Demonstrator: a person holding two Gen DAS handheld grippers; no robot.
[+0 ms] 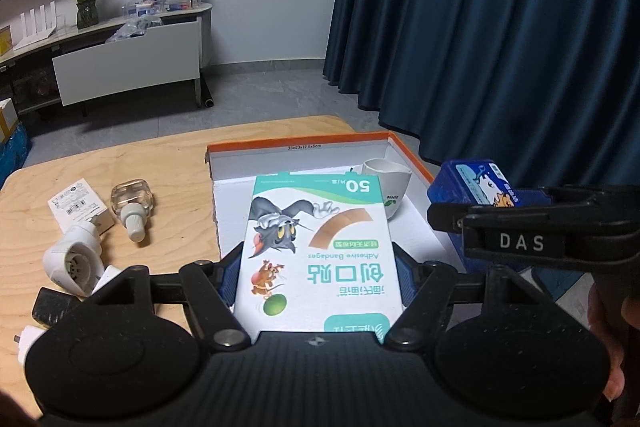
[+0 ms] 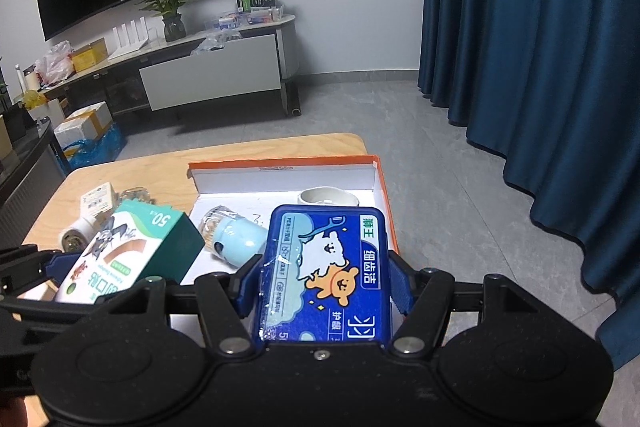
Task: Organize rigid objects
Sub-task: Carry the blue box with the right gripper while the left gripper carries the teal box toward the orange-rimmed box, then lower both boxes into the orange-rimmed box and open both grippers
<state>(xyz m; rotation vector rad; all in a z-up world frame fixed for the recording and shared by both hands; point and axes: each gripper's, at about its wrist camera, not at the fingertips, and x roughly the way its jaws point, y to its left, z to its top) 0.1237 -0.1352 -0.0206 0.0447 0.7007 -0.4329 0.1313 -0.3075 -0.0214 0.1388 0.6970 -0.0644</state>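
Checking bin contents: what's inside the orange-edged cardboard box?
Inside the orange-edged white cardboard box: a white ceramic cup and a light-blue toothpick jar lying down. The held blue floss case hides the near floor.

dim indoor light | sharp focus | fisheye bending, dark corners

Left gripper (image 1: 316, 281) tilted downward, blue pads clamped tight; right gripper (image 2: 324, 285) alongside, likewise angled down, pads gripping.
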